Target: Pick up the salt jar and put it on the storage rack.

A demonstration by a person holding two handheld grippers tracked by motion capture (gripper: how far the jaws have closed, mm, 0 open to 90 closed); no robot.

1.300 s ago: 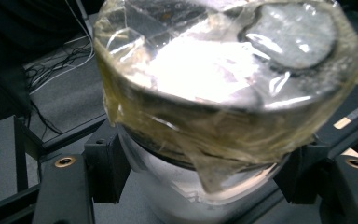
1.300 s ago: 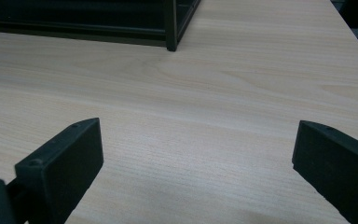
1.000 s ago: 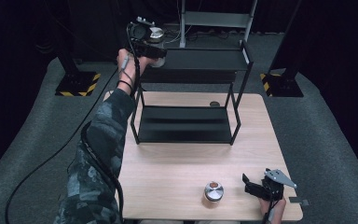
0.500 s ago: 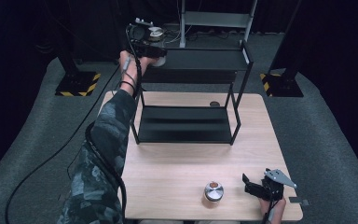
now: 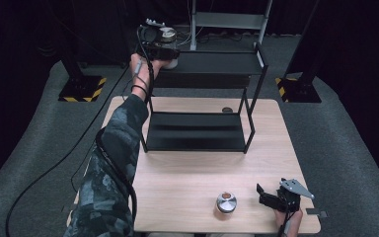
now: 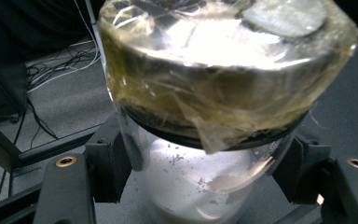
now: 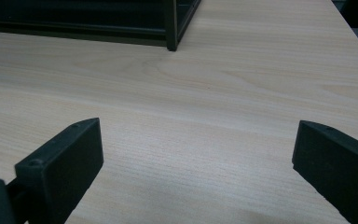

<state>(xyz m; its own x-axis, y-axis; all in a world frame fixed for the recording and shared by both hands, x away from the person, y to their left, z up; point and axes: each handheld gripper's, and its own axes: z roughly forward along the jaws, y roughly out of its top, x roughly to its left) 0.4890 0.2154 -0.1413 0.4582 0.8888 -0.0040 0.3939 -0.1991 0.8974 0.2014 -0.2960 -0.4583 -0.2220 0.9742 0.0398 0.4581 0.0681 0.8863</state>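
A clear glass jar (image 6: 200, 182) with a tape-wrapped metal lid is sitting pinched between the left gripper (image 6: 200, 186) jaws at the black rack's (image 5: 212, 64) top shelf. The right gripper (image 5: 276, 200) is resting with jaws spread on the pale wooden table (image 5: 187, 182), near a second jar (image 5: 225, 202), grey carpet lying around.

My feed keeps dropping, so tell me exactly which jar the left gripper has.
Find the black two-tier rack at the table's far side. At its top shelf's left end, the left gripper is shut on a clear jar. Unlike the jar on the table's near edge, its metal lid is wrapped in yellowed tape.
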